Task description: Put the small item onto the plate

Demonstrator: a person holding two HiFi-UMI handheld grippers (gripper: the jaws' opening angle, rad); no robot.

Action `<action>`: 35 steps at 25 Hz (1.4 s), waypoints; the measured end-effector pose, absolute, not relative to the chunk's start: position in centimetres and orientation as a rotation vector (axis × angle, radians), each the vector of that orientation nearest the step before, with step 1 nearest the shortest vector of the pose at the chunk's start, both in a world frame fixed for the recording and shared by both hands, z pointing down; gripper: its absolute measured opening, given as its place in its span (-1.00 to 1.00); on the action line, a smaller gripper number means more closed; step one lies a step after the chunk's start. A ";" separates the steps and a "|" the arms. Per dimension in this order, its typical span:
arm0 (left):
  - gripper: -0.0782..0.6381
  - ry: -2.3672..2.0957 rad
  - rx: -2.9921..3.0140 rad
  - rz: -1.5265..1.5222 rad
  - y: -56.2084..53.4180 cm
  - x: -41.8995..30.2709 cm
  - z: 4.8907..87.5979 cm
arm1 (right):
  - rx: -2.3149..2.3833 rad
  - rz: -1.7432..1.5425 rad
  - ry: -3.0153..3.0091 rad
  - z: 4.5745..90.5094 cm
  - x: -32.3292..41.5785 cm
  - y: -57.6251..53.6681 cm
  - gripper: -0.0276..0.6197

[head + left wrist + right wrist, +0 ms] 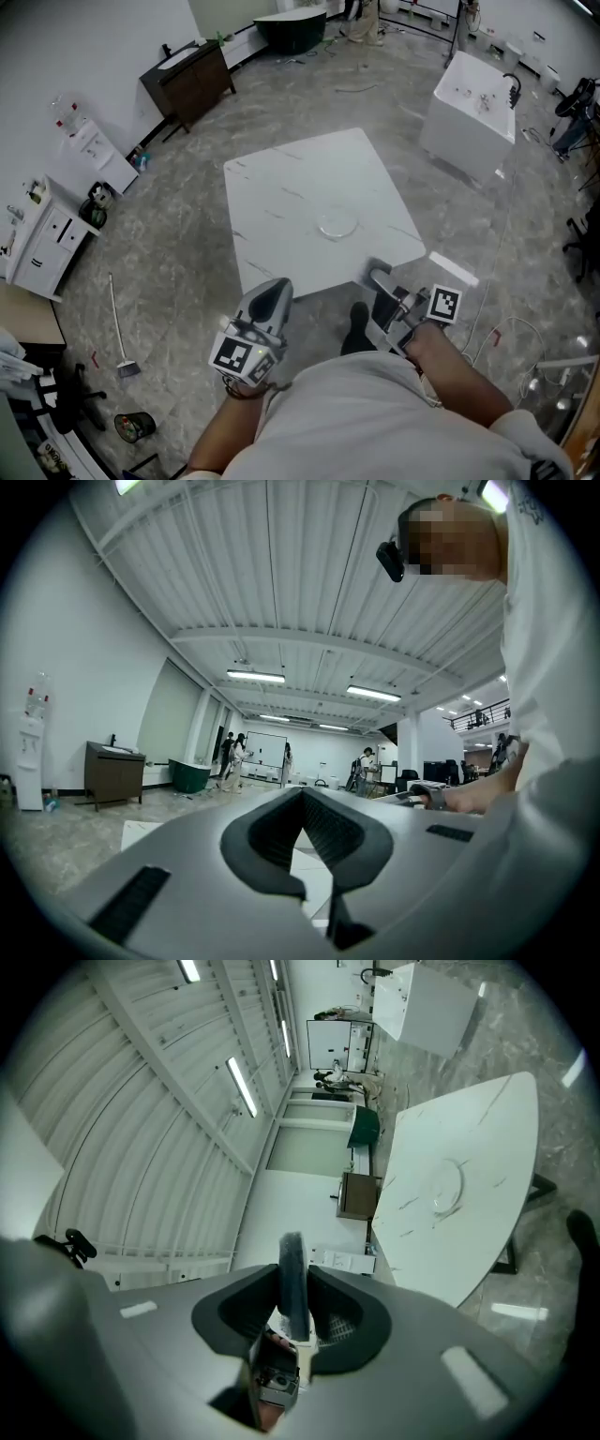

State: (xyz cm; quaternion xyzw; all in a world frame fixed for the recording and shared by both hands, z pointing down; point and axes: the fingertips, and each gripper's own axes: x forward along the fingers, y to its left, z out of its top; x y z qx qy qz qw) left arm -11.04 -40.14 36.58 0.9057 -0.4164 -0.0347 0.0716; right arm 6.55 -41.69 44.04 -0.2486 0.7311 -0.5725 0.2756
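Right gripper (292, 1269) clamps thin, rough dark slab (292, 1290); clear round plate (322, 228) apart

Ceiling tubes (255, 676) cast bright, even light; both gripper views bulge fisheye-style with black corners.

Grey marbled floor (178, 281) spreads around me; a brown cabinet (187, 82) lines the white wall (56, 47), strip lights (255, 676) overhead.
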 end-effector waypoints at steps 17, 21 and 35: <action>-0.76 -1.433 2.560 0.140 -65.5 -4.0 45.1 | -0.571 -1.821 2.147 55.0 9.5 -70.5 -0.61; -0.76 -1.434 2.495 0.143 -67.7 -3.5 47.6 | -0.638 -1.954 2.137 60.2 9.2 -73.2 -0.61; -0.76 -1.319 2.423 0.205 -73.8 -5.1 56.5 | -0.747 -2.221 2.131 74.7 4.4 -78.6 -0.61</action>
